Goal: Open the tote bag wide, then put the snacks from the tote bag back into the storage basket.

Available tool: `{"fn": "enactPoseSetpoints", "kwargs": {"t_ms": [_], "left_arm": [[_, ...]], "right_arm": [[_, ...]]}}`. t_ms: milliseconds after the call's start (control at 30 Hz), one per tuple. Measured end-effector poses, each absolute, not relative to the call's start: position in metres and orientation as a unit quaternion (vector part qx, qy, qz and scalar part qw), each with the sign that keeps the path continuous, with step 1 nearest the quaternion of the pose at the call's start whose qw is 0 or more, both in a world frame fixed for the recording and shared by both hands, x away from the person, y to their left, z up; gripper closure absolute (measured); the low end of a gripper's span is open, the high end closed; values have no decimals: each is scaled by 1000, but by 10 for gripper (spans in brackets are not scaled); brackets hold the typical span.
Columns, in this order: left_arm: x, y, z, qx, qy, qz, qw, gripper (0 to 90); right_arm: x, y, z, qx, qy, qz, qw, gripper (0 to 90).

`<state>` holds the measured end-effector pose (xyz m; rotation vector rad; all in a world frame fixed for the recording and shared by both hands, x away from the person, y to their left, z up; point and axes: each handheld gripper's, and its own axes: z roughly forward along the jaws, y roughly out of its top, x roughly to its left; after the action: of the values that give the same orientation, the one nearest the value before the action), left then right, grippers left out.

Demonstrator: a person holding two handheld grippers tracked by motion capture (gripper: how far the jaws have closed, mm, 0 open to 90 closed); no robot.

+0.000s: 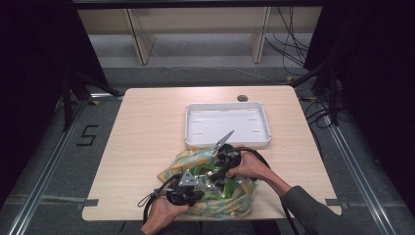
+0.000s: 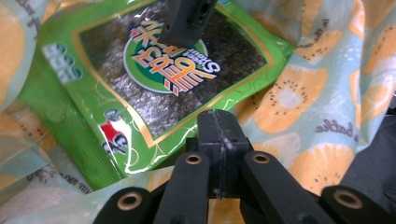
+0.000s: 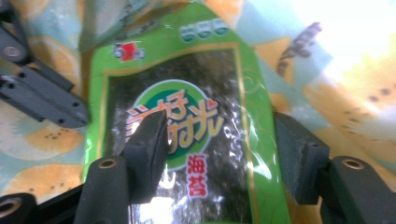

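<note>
While the right claw (image 3: 219, 158) is hanging open over the green seaweed packet (image 3: 187, 116), its two pads straddling the pack's width without yet pinching it, the left claw (image 2: 218, 140) is sitting closed at the packet's lower edge, apparently clamped on the fruit-print bag (image 2: 299, 93) cloth, though the fold hides exactly what it is biting. The packet is lying inside the opened bag near the front of the desk (image 1: 147, 127), with the white tray (image 1: 227, 142) standing empty just behind. The step in hand looks like pulling the packet out of the bag; next, the right claw is needing to drop, close across the pack and lift, while the left is pinning the cloth down.

Only the high view is giving the tray and both hands (image 1: 247, 166); the gripper views are giving the packet's label and how the pads stand.
</note>
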<state>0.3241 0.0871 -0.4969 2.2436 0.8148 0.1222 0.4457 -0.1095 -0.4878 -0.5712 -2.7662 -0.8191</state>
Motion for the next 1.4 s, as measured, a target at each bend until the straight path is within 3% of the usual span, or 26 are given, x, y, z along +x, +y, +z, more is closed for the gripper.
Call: {"fn": "enactPoseSetpoints", "kwargs": {"t_ms": [433, 467, 567, 900, 1000, 1067, 1267, 1400], "left_arm": [[325, 86, -497, 878, 309, 51, 363, 897], [325, 86, -498, 878, 309, 52, 363, 897], [325, 86, -497, 878, 308, 53, 362, 897], [324, 86, -496, 877, 310, 62, 362, 896], [324, 87, -494, 877, 304, 60, 367, 896], [323, 88, -488, 873, 305, 61, 375, 892], [315, 93, -466, 867, 291, 75, 396, 768], [309, 107, -447, 848, 315, 99, 415, 650]], "right_arm": [[441, -112, -471, -217, -925, -289, 121, 483], [440, -112, -469, -199, -920, -307, 139, 507], [437, -111, -464, -188, -923, -312, 124, 541], [430, -112, -457, -224, -920, -290, 139, 712], [431, -111, -458, -197, -913, -316, 168, 751], [430, -110, -457, -200, -914, -317, 157, 760], [429, -112, -454, -210, -914, -312, 151, 764], [429, -116, -450, -204, -915, -317, 145, 766]]}}
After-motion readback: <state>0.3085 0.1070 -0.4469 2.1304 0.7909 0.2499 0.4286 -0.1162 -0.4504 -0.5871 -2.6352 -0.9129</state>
